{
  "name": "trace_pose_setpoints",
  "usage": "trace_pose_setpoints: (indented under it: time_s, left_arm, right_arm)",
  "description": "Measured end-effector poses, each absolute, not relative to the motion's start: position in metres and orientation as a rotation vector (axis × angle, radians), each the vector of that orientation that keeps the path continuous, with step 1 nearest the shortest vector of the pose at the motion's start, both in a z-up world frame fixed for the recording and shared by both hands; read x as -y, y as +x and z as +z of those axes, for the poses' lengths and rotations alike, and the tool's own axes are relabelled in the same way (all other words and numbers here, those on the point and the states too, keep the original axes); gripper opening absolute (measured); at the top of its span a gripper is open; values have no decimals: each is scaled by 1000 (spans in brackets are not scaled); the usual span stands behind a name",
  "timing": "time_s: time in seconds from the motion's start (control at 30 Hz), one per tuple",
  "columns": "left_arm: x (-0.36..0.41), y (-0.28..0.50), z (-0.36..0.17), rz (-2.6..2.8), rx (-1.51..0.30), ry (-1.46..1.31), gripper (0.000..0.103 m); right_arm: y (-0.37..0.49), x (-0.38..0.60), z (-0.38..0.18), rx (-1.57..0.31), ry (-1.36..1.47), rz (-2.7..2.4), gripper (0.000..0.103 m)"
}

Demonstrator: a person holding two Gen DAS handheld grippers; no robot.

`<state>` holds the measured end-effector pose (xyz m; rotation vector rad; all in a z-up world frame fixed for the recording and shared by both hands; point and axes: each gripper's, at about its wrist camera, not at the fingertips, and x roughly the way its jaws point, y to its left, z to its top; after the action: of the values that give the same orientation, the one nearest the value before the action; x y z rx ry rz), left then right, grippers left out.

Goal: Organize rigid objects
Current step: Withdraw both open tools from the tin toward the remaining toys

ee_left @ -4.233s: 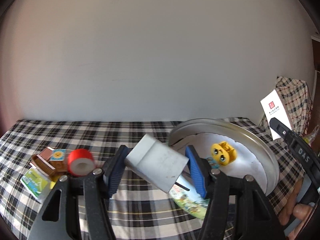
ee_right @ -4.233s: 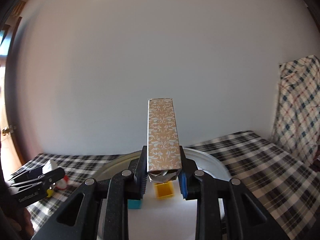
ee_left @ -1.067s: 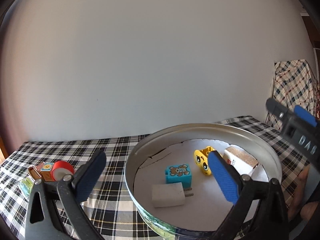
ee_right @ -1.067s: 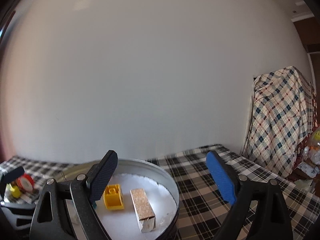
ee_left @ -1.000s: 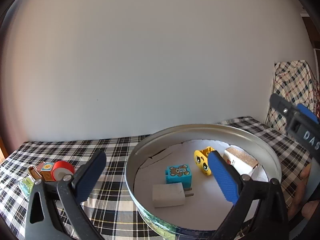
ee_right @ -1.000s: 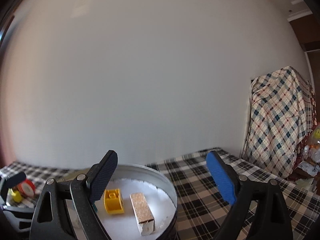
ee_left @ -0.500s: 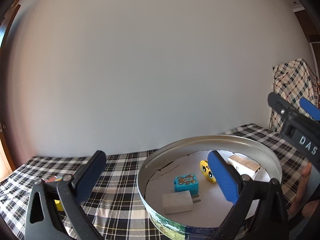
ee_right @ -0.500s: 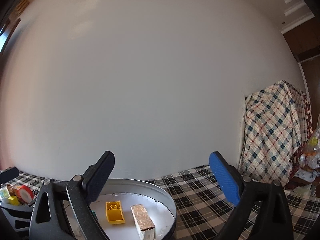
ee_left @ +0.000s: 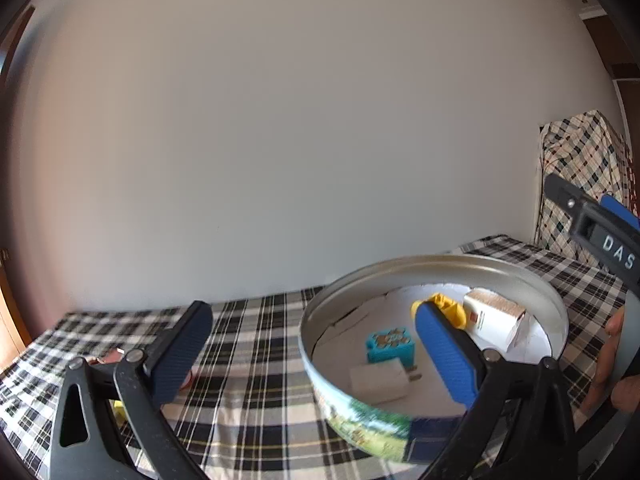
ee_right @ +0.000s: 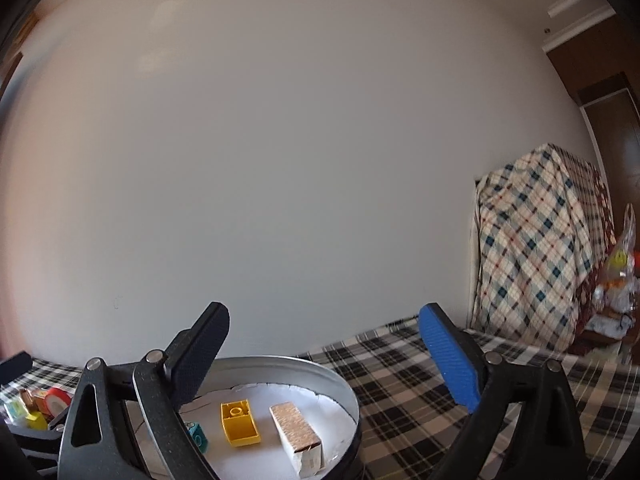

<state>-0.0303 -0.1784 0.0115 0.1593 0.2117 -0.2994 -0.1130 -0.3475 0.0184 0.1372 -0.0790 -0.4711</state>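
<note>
A round metal tin (ee_left: 520, 272) stands on the checked cloth and also shows in the right wrist view (ee_right: 280, 364). Inside lie a white charger (ee_left: 380, 378), a teal brick (ee_left: 390, 346), a yellow brick (ee_right: 239, 422) and a patterned box (ee_right: 298, 436). The box also shows in the left wrist view (ee_left: 494, 316). My left gripper (ee_left: 316, 356) is open and empty, raised over the tin's left rim. My right gripper (ee_right: 324, 356) is open and empty above the tin.
A red tape roll (ee_right: 56, 400) and small boxes (ee_right: 24, 406) lie on the cloth left of the tin. A plaid-covered object (ee_right: 536, 260) stands at the right. A white wall is behind.
Both grippers have risen and tilted upward, away from the tin. The charger and patterned box now lie in the tin, released by the grippers.
</note>
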Motion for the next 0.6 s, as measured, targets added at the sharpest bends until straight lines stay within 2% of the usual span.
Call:
trace_pose_setpoints:
  time_s: [0.6]
  left_arm:
    - [96, -10, 5, -228, -280, 142, 103]
  right_arm:
    - [-118, 307, 17, 59, 115, -489, 97]
